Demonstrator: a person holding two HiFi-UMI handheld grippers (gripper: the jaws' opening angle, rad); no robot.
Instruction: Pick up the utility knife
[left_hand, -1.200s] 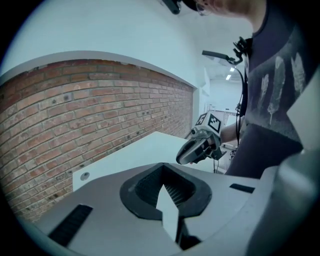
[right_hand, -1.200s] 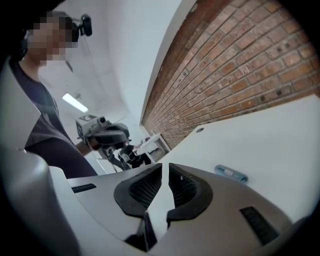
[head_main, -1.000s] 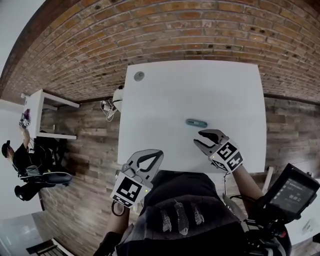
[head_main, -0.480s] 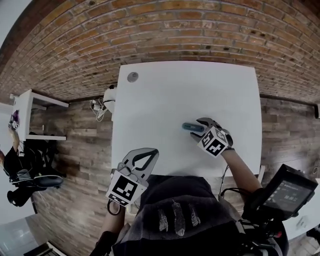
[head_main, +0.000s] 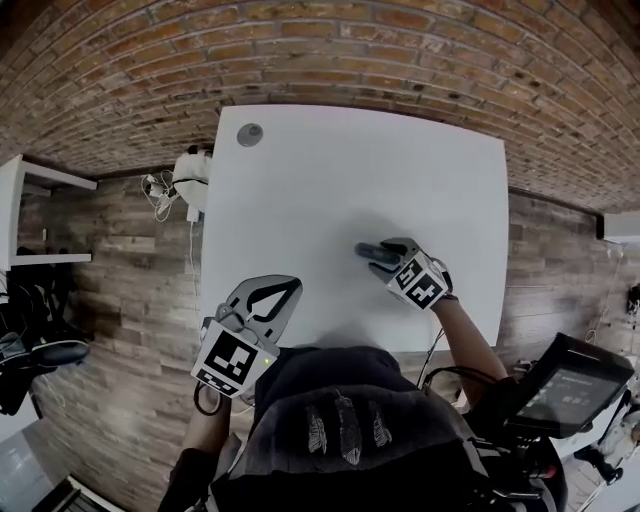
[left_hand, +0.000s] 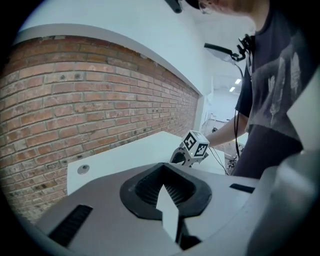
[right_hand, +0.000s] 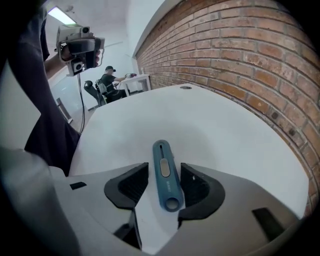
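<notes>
The utility knife (right_hand: 163, 160), slim and blue-grey with a hole at its near end, lies flat on the white table (head_main: 330, 170). My right gripper (right_hand: 164, 174) points steeply down over it, one jaw on each side of the handle. The jaws are closing, with gaps still showing between the pads and the knife. In the head view only the knife's left end (head_main: 366, 250) shows past the right gripper (head_main: 385, 258). My left gripper (head_main: 283, 288) hovers at the table's near edge, shut and empty; its jaws (left_hand: 165, 192) meet in the left gripper view.
A round grey grommet (head_main: 250, 134) sits in the table's far left corner. A brick wall runs along the far side. A power strip with cables (head_main: 188, 182) hangs left of the table. A device with a screen (head_main: 565, 385) is at lower right.
My right gripper has dropped down and forward over the knife, and its jaws have widened around the handle. The left gripper has drifted slightly, still shut.
</notes>
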